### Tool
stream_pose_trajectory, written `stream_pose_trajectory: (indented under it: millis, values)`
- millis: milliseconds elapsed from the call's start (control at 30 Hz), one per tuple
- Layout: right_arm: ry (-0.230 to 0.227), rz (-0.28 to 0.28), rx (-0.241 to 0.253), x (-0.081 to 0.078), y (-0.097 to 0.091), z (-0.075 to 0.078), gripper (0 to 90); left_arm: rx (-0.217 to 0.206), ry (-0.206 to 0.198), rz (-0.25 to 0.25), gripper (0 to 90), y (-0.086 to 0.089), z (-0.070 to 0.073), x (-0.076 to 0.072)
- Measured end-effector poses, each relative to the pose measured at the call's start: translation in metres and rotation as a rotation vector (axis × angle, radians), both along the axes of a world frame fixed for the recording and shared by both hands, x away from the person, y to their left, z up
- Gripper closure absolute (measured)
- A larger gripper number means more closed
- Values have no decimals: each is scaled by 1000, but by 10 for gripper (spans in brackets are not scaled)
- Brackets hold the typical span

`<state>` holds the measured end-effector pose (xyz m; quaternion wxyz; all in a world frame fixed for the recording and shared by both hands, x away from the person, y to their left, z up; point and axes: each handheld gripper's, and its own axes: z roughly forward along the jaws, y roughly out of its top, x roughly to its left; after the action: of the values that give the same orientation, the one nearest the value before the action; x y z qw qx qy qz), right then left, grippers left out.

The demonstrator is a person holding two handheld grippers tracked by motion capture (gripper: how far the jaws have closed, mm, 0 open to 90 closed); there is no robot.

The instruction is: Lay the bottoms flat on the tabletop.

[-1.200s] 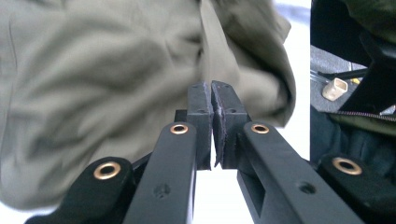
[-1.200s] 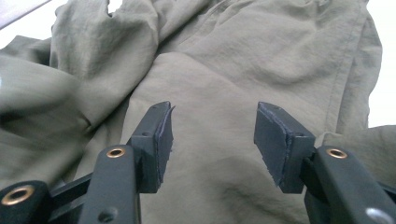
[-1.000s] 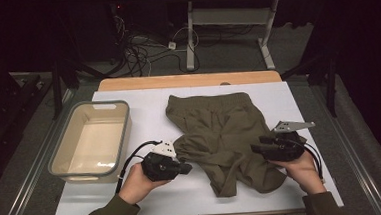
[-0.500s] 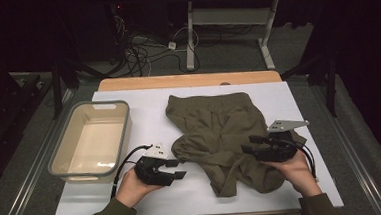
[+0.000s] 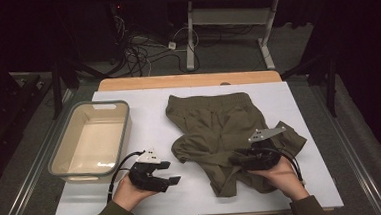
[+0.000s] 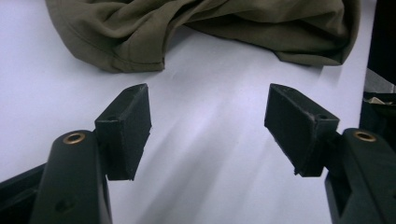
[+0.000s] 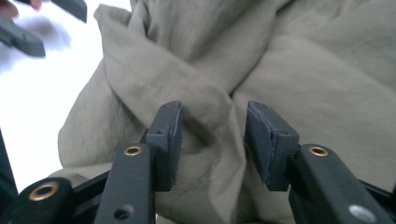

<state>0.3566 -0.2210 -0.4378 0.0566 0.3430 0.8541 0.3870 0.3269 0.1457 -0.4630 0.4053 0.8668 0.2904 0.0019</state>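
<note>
Olive-green shorts (image 5: 225, 135) lie crumpled on the white surface (image 5: 149, 115), waistband at the far side, legs bunched toward the person. Left tongs (image 5: 174, 180) sit just left of the shorts over bare surface; jaws have just been opening, now wide with nothing between them. Right tongs (image 7: 212, 140) rest on the shorts' right leg; jaws have just been closing, a raised fold between them, pads not clearly pressing it. Empty beige tub (image 5: 64, 158) stands at left, well apart.
</note>
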Motion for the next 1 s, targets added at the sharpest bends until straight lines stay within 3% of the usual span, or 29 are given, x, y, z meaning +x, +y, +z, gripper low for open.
stream_pose_trajectory:
  millis: [67,333,567,600,867,1000]
  values:
    - [3,3,-11,-1,1,-2,668,-1,0,0,313,0,-1,0]
    - [-41,6,9,-4,-2,0,874,3,2,35,244,4,-1,5]
    - [-72,43,34,-14,-1,4,887,1,-2,54,185,4,-2,6]
    - [-77,54,41,-16,0,5,888,5,-1,55,154,4,-2,6]
    - [-112,158,67,-30,13,13,888,6,1,76,153,6,-2,7]
    - [-113,211,53,-42,23,11,888,2,3,89,153,8,-2,8]
